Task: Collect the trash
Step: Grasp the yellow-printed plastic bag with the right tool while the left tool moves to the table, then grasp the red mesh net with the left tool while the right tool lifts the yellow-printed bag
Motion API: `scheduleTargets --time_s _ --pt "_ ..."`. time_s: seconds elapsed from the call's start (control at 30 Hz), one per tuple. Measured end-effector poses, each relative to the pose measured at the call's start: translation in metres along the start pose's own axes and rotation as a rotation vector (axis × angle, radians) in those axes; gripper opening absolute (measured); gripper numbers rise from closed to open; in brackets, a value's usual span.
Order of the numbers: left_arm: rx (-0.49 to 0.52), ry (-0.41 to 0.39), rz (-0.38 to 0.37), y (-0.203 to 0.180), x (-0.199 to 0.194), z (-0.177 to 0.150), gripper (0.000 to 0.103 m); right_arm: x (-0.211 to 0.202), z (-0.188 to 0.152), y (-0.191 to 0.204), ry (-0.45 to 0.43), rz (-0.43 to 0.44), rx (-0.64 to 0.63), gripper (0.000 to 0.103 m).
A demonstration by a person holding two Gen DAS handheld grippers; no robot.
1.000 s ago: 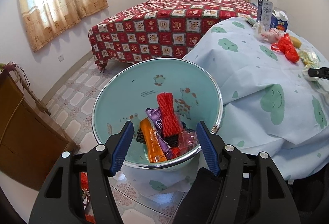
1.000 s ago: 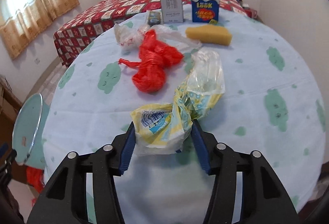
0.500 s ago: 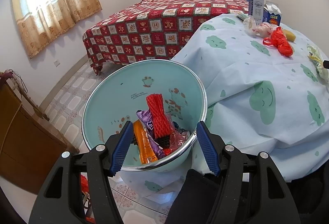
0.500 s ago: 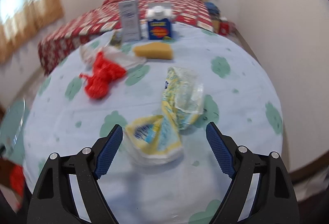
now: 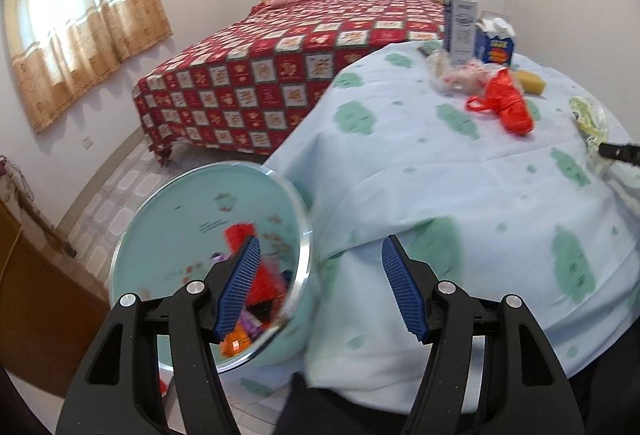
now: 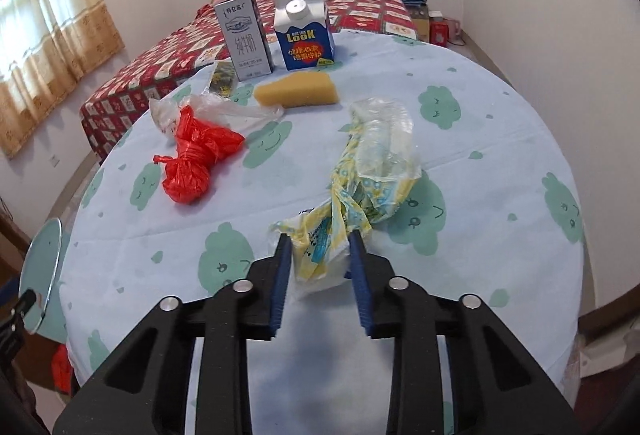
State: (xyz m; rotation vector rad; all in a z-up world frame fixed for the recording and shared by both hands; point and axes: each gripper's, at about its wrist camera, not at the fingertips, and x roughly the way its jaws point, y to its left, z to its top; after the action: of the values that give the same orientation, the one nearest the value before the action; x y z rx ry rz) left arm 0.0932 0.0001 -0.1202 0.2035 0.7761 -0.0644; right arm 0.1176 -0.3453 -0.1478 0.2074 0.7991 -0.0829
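Observation:
My right gripper (image 6: 320, 271) is shut on the near end of a crumpled yellow and clear plastic bag (image 6: 368, 171) that lies on the round table (image 6: 500, 107). A knotted red plastic bag (image 6: 194, 159) lies to its left, beside a clear crumpled bag (image 6: 224, 109). My left gripper (image 5: 320, 291) is open and empty beside the table's edge. A pale green trash bin (image 5: 176, 219) with several wrappers inside stands low at the left of it, behind the left finger. The red bag also shows in the left wrist view (image 5: 508, 107).
A grey milk carton (image 6: 244, 37), a blue carton (image 6: 304, 33), a yellow sponge (image 6: 296, 91) and a small dark packet (image 6: 222, 79) sit at the table's far side. A bed with a red quilt (image 5: 272, 71) stands behind. A wooden cabinet (image 5: 36, 275) is at the left.
My right gripper opened, then closed on the yellow and clear bag's near end. My left gripper swung right, so the bin moved from between its fingers to the left.

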Motion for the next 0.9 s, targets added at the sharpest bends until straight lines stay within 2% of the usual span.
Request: scheduleTargets --time_s 0.07,0.27,0.33,0.4,0.57,0.73,0.9 --pt "0.009 -0.003 -0.011 -0.011 0.002 0.006 0.063 0.005 0.000 0.002 0.012 -0.017 -0.038 0.025" --pt "0.023 -0.009 -0.039 -0.037 0.003 0.020 0.063 0.010 0.003 -0.001 0.005 0.013 -0.047 0.027" --pt "0.025 -0.013 -0.045 -0.044 0.005 0.025 0.063 0.007 0.003 0.001 0.000 0.017 -0.073 0.015" --pt "0.027 -0.018 -0.047 -0.052 0.007 0.032 0.063 0.000 0.004 0.003 -0.015 0.012 -0.094 0.014" --pt "0.042 -0.031 -0.097 -0.088 0.016 0.058 0.063 -0.018 0.008 -0.012 -0.076 -0.047 -0.103 0.014" --pt "0.068 -0.045 -0.165 -0.134 0.030 0.087 0.063 -0.023 0.010 -0.034 -0.091 -0.074 -0.079 0.014" --pt "0.055 -0.007 -0.208 -0.166 0.054 0.104 0.060 -0.021 0.008 -0.043 -0.102 -0.069 -0.076 0.014"
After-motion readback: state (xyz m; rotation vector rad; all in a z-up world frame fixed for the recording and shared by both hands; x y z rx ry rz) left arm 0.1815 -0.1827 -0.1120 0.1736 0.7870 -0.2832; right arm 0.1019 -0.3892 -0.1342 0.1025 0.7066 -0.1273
